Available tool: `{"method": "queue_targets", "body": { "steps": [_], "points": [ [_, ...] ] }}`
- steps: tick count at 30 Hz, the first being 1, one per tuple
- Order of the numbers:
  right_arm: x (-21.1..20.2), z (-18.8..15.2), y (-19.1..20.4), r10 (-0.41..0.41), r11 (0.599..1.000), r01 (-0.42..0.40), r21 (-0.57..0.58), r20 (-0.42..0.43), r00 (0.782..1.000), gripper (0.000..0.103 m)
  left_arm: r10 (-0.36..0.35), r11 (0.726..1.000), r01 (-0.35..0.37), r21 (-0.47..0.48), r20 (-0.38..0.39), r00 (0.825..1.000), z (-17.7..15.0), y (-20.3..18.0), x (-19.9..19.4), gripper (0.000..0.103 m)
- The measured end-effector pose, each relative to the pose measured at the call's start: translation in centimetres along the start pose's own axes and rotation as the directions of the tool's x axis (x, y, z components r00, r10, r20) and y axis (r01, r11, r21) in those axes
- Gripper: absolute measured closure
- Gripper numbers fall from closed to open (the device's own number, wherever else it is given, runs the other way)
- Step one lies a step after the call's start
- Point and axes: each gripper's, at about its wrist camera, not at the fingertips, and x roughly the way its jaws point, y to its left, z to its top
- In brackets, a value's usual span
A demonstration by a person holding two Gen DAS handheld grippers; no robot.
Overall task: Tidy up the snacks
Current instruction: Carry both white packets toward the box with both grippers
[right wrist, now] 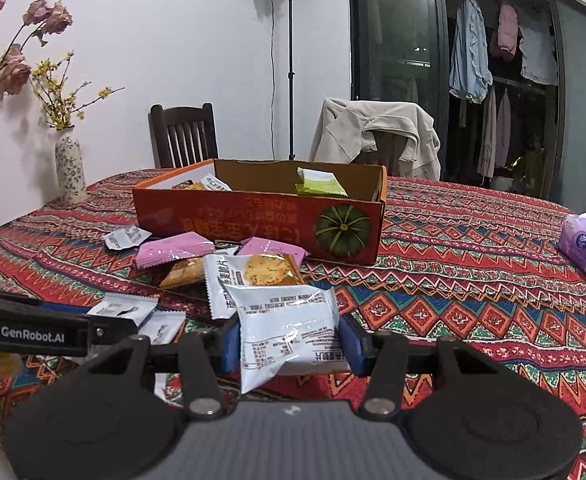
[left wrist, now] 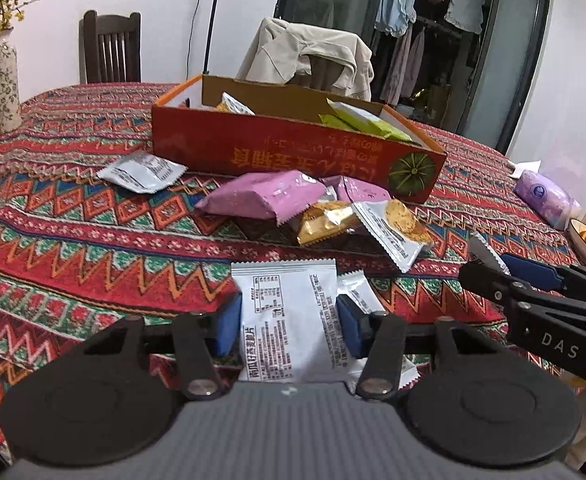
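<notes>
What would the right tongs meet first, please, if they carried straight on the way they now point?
Probably the biscuit packet lying just ahead of the right tongs and the white packet they hold; beyond it stands the box. Depth is unclear.

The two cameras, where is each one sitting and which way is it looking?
Left wrist view: sits on the left hand-held gripper, looking forward across the table at the snack box; its blue fingers squeeze a white packet, and the right hand-held gripper pokes in.
Right wrist view: sits on the right hand-held gripper, facing the same box, squeezing another white packet.
Both show the box, pink packets and chairs.
</notes>
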Motion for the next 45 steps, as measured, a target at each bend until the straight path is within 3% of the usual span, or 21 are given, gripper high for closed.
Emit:
{"method": "queue_targets", "body": {
  "steps": [11,20,35,45],
  "points": [
    [-0.7,1.9,0.9,-0.025,1.000,0.026,-0.017,0.044,0.999,0.054,0.005,1.000,-0.007,0.021,0.101,0.995,1.7,1.0,-1.8,0.051],
    [0.2,5.2,2.0,-0.038,0.999,0.041,-0.034,0.097,0.995,0.054,0.030,0.997,-0.045,0.062,0.229,0.973,5.6,1.4,-2.0,0.051],
    [5.3,11.6,3.1,-0.071,0.997,0.075,-0.025,0.134,0.988,0.054,0.057,0.990,-0.094,0.101,0.321,0.945,11.7,2.4,1.2,0.051],
    [10.4,15.5,2.9,-0.099,0.995,0.099,0.006,0.119,0.988,0.054,0.067,0.992,-0.102,0.072,0.379,0.923,16.2,2.8,2.9,0.051]
  ]
}}
